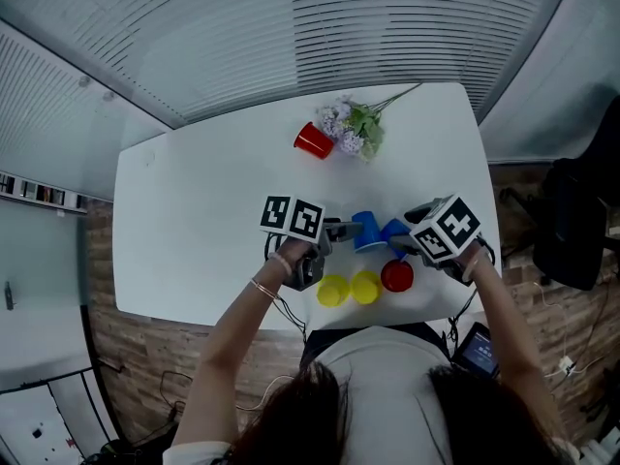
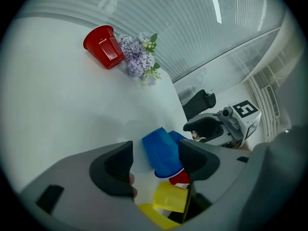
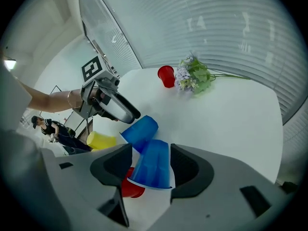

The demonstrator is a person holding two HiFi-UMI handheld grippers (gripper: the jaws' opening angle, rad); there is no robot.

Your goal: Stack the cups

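Two blue cups stand side by side, mouth down, near the table's front edge. The left blue cup (image 1: pixel 368 231) (image 2: pixel 163 153) sits between the jaws of my left gripper (image 1: pixel 341 229) (image 2: pixel 156 160), which is open, with a gap on the left side. The right blue cup (image 1: pixel 394 230) (image 3: pixel 151 163) sits between the jaws of my right gripper (image 1: pixel 397 242) (image 3: pixel 150 162), also open. In front of them are two yellow cups (image 1: pixel 332 290) (image 1: pixel 365 286) and a red cup (image 1: pixel 397 275). Another red cup (image 1: pixel 313 140) lies on its side at the far edge.
A bunch of purple flowers (image 1: pixel 354 124) lies beside the far red cup. The white table (image 1: pixel 194 221) ends close behind the yellow cups. A dark chair (image 1: pixel 576 221) stands off to the right, beyond the table.
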